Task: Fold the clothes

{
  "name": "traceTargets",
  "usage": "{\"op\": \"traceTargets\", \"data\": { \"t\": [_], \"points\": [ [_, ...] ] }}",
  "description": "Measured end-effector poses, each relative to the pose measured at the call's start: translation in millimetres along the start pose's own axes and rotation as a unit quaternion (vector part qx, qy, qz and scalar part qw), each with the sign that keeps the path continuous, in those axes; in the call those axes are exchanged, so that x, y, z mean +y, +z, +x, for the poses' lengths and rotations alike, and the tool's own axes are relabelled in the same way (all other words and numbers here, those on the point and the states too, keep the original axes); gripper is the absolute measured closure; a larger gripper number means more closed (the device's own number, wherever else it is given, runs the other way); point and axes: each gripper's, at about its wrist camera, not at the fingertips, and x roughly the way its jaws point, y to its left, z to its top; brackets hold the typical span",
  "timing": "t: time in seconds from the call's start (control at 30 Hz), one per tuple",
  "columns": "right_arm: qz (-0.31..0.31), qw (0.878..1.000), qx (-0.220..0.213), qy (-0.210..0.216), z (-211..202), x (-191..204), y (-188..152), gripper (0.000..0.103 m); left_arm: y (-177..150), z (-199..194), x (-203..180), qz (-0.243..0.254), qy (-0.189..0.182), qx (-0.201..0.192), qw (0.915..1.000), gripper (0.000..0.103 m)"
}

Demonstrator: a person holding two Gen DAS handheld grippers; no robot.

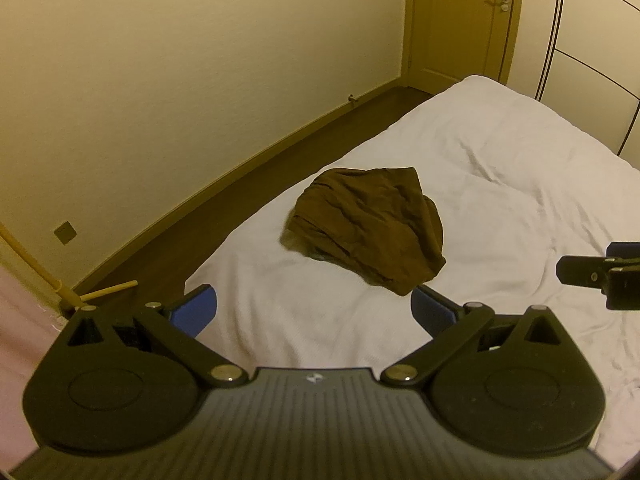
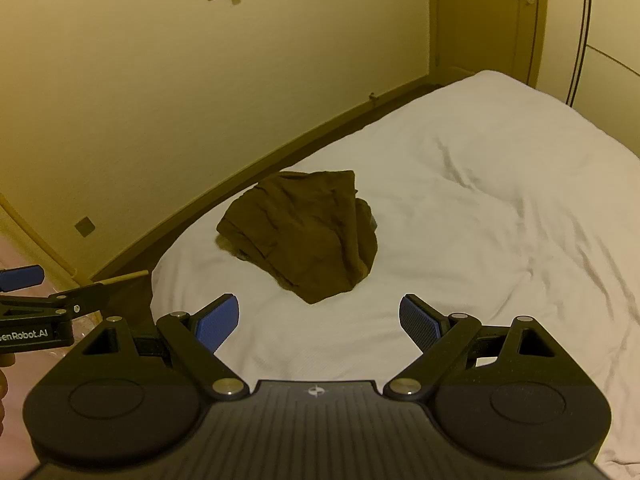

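Dark brown crumpled cloth garment (image 1: 370,228): heaped near the left edge of the white-sheeted bed (image 1: 500,168), untouched. Nearest, left gripper (image 1: 314,310) and right gripper (image 2: 318,320), both spread wide, blue-padded fingers (image 2: 218,324) empty, hovering short of the heap. Likely light, limp, easily bunched; best pinched at the near pointed corner, 1 layer only. Beyond, cream wall (image 1: 160,80) and door (image 1: 456,20).

Black ribbed hand-held gripper (image 1: 314,308); blue textured pads (image 2: 420,322); silver pivot screws (image 1: 228,372)
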Motion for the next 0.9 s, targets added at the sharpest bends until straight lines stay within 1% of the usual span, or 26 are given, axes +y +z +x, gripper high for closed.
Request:
{"op": "traceTargets", "data": {
  "t": [0.4,0.57,0.6,0.73,0.83,0.9],
  "points": [
    [-0.005,1.0,0.016,0.011,8,-7,-6,0.014,-12,-2,-8,-0.003,0.015,0.01,0.9998,0.001],
    [-0.009,1.0,0.011,0.011,7,-14,-5,0.014,-15,-1,-12,-0.006,0.018,0.012,0.9998,0.001],
    [-0.012,1.0,0.007,0.011,7,-16,-6,0.014,-16,0,-12,-0.007,0.017,0.011,0.9998,0.001],
    [-0.039,0.998,-0.03,0.038,-1,-18,-10,0.014,-19,5,-9,-0.004,0.014,0.004,0.9999,0.001],
    [-0.086,0.993,-0.07,0.025,-4,-12,-16,0.014,-20,16,-3,0.014,0.014,-0.002,0.9998,0.001],
    [-0.123,0.987,-0.103,0.009,-4,-8,-22,0.014,-19,25,1,0.03,0.015,-0.006,0.9994,0.001]
  ]
}}
